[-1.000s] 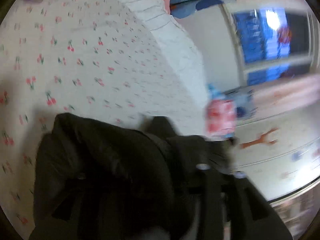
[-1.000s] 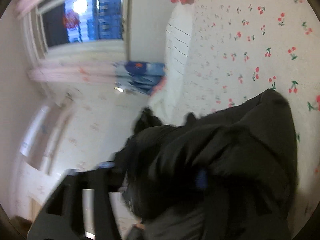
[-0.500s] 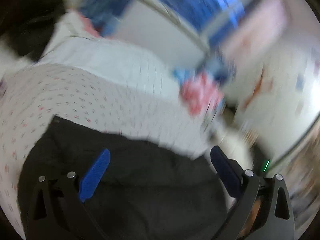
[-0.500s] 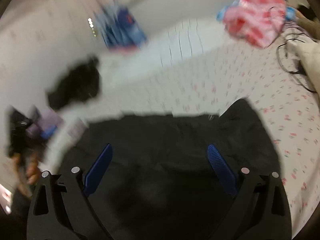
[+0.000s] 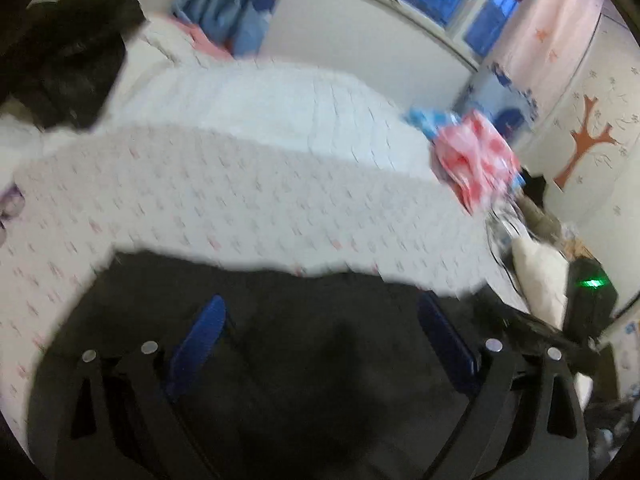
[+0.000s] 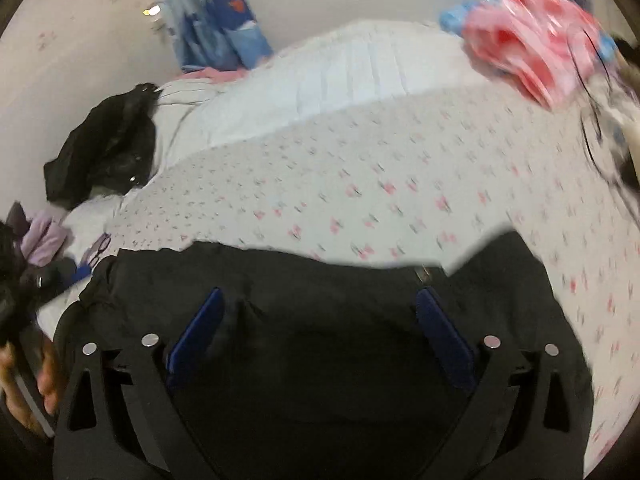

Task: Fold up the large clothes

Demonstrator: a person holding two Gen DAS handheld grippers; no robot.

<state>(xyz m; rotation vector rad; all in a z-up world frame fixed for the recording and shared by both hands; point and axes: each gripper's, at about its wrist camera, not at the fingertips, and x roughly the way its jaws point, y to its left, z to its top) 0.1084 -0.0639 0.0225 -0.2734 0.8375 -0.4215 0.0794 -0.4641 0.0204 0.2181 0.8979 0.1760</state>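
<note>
A large black garment [image 5: 320, 360] lies spread on a bed with a white cherry-print sheet [image 5: 240, 200]; it also shows in the right wrist view [image 6: 320, 340]. My left gripper [image 5: 320, 312] is open and empty above the garment, its blue pads [image 5: 200, 336] wide apart. My right gripper [image 6: 320, 308] is open and empty above the same garment, near its far edge. Both views are blurred by motion.
A second black garment [image 6: 104, 144] lies at the bed's far left. A pink and red cloth [image 6: 536, 48] lies at the far right, with black cables [image 6: 592, 120] beside it. Blue curtains [image 6: 216, 32] hang behind. A purple cloth [image 6: 40, 236] lies at left.
Both grippers have let go of the black garment and opened. The garment, bunched in the jaws a second ago, now lies spread flat on the bed. Both cameras swung toward the bed.
</note>
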